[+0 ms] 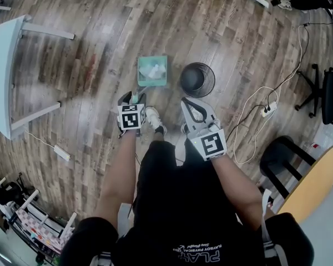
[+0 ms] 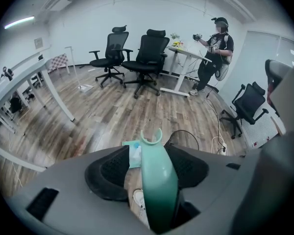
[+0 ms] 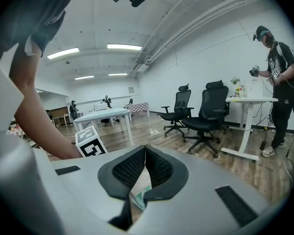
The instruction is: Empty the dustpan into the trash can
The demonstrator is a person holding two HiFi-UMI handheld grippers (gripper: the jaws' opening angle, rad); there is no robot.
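Floor (image 1: 100, 32): wood planks.
Dustpan (image 1: 152, 71): teal, on floor, white scraps inside.
Bin (image 1: 197, 80): black, upright, just right of dustpan.
Power strip (image 1: 61, 152): white, near desk (image 1: 3, 65) leg.
Cable (image 1: 250, 112): white, right of bin.

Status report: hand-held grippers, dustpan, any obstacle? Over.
Left hand-held gripper open around dustpan handle. Right hand-held gripper shut, empty. Dustpan on floor, loaded, beside trash can. Nothing between.
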